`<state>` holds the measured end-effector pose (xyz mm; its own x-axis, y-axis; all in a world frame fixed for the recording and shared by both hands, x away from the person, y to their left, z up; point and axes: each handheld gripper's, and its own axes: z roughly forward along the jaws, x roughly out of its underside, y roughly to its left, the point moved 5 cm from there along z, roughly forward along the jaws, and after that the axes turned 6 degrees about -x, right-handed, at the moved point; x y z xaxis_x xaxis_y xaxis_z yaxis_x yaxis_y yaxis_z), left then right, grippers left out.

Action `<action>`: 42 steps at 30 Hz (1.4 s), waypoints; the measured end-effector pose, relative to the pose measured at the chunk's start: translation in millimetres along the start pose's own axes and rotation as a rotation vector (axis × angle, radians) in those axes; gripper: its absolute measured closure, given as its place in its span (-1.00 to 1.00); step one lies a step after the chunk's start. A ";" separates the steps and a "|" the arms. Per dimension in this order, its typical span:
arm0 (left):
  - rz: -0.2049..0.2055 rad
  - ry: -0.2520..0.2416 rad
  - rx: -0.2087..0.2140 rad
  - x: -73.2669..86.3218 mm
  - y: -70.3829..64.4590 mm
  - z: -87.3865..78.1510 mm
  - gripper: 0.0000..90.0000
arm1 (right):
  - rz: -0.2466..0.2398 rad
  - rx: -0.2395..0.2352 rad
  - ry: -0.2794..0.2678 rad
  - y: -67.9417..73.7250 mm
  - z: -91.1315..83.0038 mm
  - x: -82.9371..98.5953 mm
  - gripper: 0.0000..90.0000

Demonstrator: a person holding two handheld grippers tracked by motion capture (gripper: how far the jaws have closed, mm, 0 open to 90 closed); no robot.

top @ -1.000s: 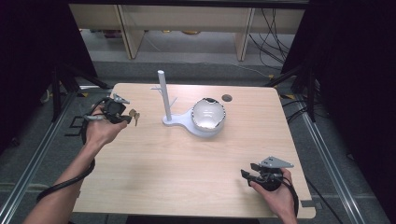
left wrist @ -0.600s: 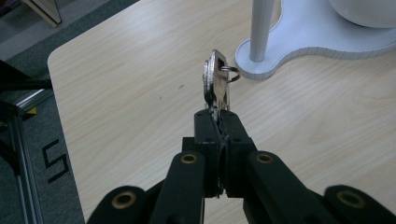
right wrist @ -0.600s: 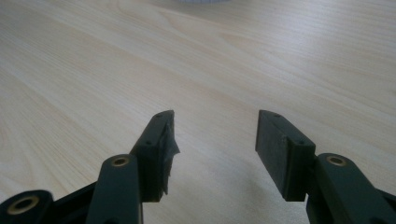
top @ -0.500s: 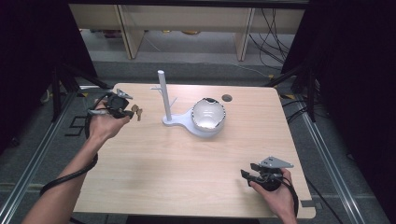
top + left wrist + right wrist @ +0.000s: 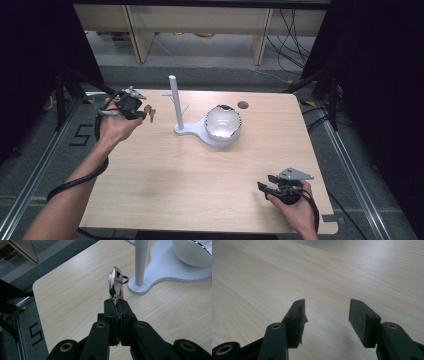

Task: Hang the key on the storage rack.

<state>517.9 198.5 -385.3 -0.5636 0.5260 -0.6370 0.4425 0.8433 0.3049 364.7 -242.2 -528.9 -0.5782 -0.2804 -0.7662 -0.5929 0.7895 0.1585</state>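
Left claw hangs over the bench's far-left corner, pinching a bunch of keys just beside the white stand's post; bowl right of it; right claw gapes empty near the near-right corner.

keys: silver bunch on a ring | I see them pinched upright | beside white stand

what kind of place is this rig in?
Likely a lab or data-collection workshop: a bare wooden table on a metal frame, loose cables on the floor behind it, and a person working handheld tongs, the left tongs gripping keys.
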 end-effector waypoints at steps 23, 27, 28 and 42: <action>0.030 -0.033 -0.026 -30.1 -0.7 -5.6 0.93 | 0.003 -0.036 0.000 -0.2 0.5 0.4 0.07; 0.031 -0.038 -0.029 -34.2 -0.3 -6.4 0.93 | 0.002 -0.034 0.003 -0.2 0.8 0.5 0.07; 0.034 -0.041 -0.029 -36.7 -0.7 -7.2 0.93 | 0.004 -0.035 0.006 0.1 0.9 0.6 0.07; 0.050 -0.058 -0.036 -49.2 -5.5 -8.3 0.93 | -0.020 -0.014 0.001 -2.1 -0.2 0.4 0.07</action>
<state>537.3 168.9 -349.7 -0.4992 0.5613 -0.6602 0.4431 0.8201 0.3622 365.6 -244.0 -529.4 -0.5672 -0.2964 -0.7684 -0.6116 0.7764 0.1520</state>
